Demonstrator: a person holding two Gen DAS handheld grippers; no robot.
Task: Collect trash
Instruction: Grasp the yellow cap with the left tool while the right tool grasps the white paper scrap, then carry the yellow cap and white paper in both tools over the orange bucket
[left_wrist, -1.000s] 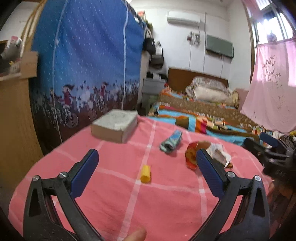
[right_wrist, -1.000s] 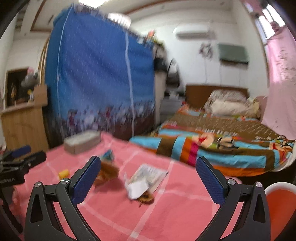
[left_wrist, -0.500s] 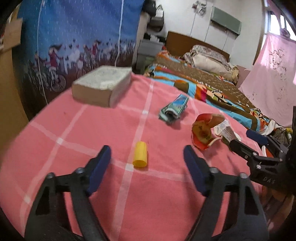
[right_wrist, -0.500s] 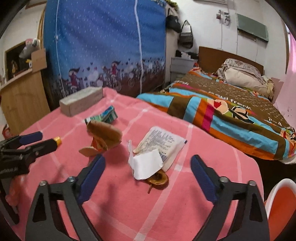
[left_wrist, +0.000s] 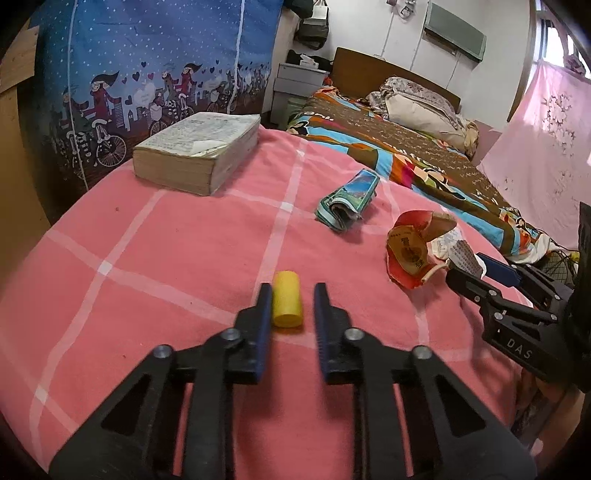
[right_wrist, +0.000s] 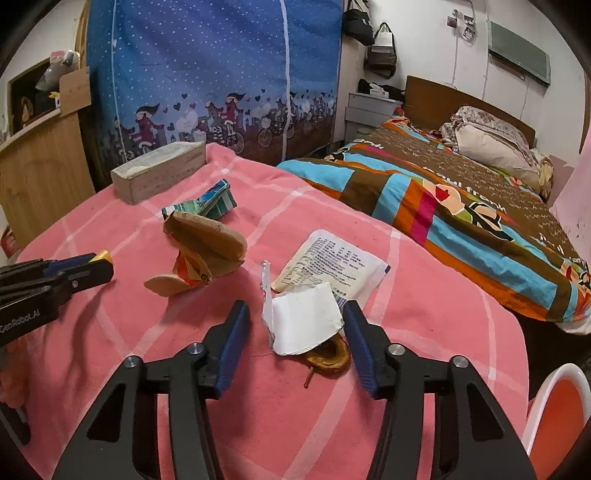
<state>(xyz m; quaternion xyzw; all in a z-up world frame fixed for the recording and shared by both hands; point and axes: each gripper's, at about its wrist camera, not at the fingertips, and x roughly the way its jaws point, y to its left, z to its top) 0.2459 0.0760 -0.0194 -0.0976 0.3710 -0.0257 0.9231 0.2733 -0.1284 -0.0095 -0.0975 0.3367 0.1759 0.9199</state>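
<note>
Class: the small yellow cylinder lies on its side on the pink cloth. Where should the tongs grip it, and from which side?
Grip the yellow cylinder across its curved sides, mid-length, coming in along its axis from the near flat end. The left tongs already straddle it so and are closing, one pad on each side.

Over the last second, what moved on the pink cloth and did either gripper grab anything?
Both grippers came down and in while closing. The left gripper now brackets the yellow cap, one finger touching it, the other not yet. The right gripper is closing around the torn white paper, also not clamped. The book, rolled wrapper, orange wrapper and printed packet stayed put.
</note>
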